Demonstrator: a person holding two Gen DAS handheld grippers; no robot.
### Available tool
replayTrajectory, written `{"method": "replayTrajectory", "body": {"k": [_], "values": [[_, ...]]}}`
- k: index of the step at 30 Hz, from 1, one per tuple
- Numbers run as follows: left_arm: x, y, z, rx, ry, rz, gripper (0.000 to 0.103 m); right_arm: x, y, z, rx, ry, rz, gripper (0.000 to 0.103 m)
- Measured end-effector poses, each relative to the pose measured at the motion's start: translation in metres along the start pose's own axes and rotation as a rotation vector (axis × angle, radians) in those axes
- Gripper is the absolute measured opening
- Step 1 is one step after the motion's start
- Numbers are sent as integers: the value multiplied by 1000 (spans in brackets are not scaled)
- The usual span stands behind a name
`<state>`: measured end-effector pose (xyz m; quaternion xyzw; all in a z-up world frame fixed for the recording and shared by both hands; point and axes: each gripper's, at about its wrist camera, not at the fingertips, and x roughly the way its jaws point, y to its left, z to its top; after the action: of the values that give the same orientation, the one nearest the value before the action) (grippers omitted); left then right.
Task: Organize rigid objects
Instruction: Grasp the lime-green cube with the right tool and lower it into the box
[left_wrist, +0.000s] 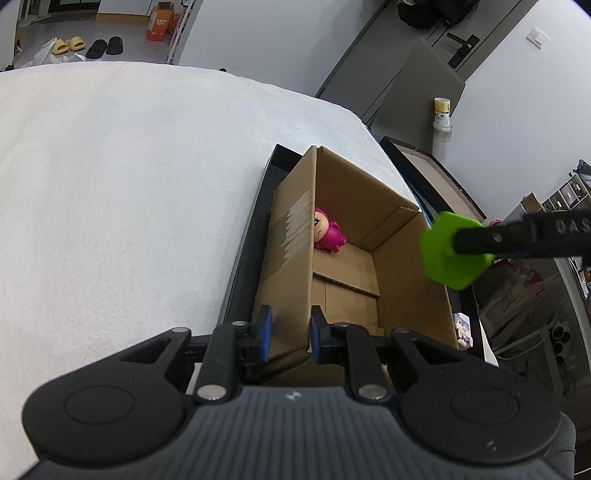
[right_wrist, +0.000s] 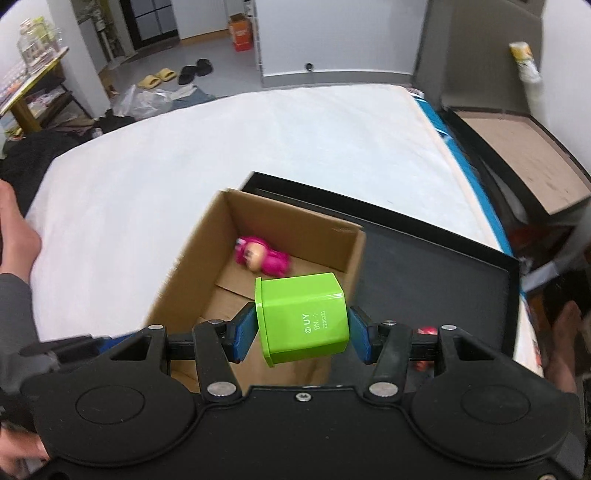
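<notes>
An open cardboard box stands in a black tray on the white bed. A pink toy figure lies on the box floor; it also shows in the right wrist view. My left gripper is shut on the box's near left wall. My right gripper is shut on a green hexagonal cup and holds it above the box. The green cup also shows in the left wrist view, over the box's right wall.
The white bed spreads to the left. The black tray extends right of the box. A small figurine lies at the tray's right edge. A red object peeks out behind my right finger. A bedside shelf stands far right.
</notes>
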<state>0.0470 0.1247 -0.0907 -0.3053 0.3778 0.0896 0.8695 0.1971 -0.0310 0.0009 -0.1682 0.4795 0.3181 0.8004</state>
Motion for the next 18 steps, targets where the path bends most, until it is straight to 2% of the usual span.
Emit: {"method": "replayTrajectory", "body": {"k": [8, 18], "values": [[-2, 1, 0, -4, -3, -2, 19, 22, 35, 17, -43, 10, 29, 52], [-3, 2, 0, -10, -6, -6, 19, 53, 52, 26, -24, 51, 59, 52]]}}
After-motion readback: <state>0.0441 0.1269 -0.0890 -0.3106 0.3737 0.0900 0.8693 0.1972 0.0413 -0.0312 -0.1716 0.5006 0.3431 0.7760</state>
